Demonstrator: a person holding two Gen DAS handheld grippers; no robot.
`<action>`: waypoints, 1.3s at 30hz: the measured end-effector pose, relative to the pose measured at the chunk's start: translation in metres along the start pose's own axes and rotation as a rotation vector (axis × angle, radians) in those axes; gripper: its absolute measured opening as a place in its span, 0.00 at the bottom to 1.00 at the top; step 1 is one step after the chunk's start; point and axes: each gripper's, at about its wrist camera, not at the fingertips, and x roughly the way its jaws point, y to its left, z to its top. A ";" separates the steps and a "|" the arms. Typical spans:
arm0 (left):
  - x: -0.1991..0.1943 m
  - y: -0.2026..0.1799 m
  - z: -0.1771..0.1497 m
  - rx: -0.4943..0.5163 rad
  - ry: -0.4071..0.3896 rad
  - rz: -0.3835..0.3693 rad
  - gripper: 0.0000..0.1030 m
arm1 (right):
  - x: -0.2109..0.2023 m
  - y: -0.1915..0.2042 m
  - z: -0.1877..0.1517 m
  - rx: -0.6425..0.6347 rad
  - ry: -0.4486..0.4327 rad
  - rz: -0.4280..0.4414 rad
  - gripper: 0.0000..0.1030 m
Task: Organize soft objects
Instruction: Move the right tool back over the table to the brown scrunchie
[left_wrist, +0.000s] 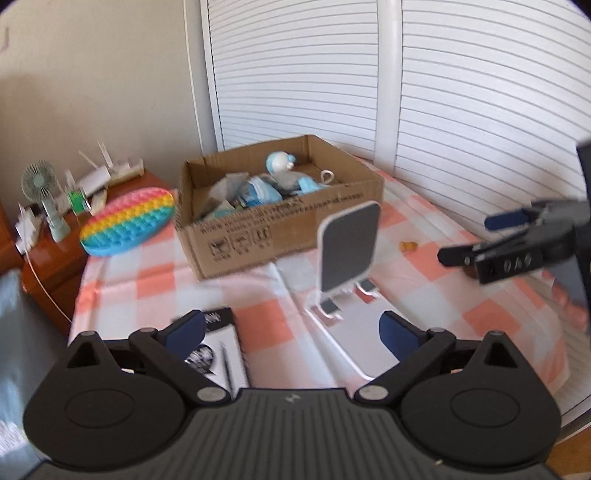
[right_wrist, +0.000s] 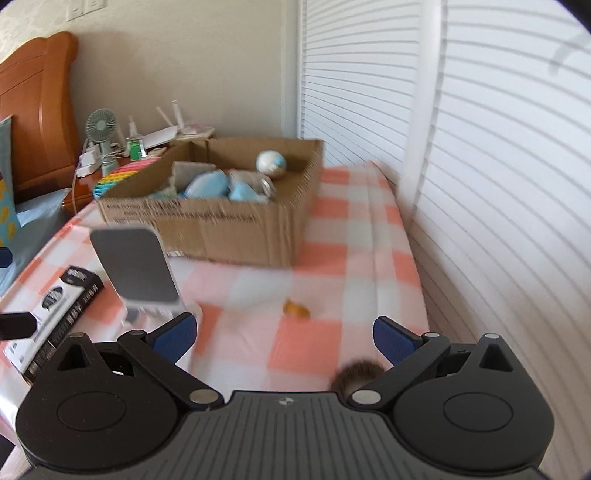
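Over the checkered surface, both sets of fingers wide open, holding nothing.
Cardboard box already has blue plushies inside; I'd say what's left is the small orange piece and a brown furry thing right under my right gripper. Left gripper just hovers.

**Bright bedroom, shutters along one whole side**

White louvered shutters fill the upper right of both views, daylight striping them. Plain beige wall upper left. Orange wooden headboard at far left, wooden nightstand below the wall, pink-and-white checked bedsheet across the middle.
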 end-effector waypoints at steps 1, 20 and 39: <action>0.001 -0.002 -0.002 -0.006 0.006 -0.011 0.97 | 0.000 -0.001 -0.006 0.002 0.004 -0.014 1.00; 0.011 -0.012 -0.011 0.002 0.053 -0.026 0.97 | 0.031 -0.008 -0.036 0.052 0.103 0.090 1.00; 0.017 -0.037 -0.005 0.065 0.077 -0.054 0.97 | 0.023 0.007 -0.058 -0.124 0.051 0.076 1.00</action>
